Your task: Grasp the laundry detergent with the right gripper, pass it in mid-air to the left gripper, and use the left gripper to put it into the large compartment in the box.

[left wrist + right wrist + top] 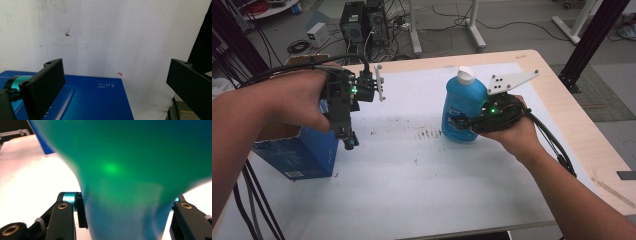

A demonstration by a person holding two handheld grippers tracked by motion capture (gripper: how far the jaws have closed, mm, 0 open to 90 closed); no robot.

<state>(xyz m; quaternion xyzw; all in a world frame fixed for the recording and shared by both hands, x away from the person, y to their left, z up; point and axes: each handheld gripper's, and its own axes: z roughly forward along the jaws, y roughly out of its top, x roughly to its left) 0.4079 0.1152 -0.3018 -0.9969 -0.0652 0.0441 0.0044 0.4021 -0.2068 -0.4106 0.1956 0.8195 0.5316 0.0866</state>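
At centre right of the high view, the right gripper [460, 121] is clenched around the blue bottle [462, 102], which stands upright on the table [412, 175]. At left, the left gripper [348, 141] hangs released above the blue box [304, 152].

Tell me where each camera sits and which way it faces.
High view: above the table, looking forward and down; both forearms, left gripper, right gripper.
Left gripper view: between open fingers, over the blue box.
Right gripper view: fingers shut on the blue bottle.
Shared: bottle and box appear in the high view too.
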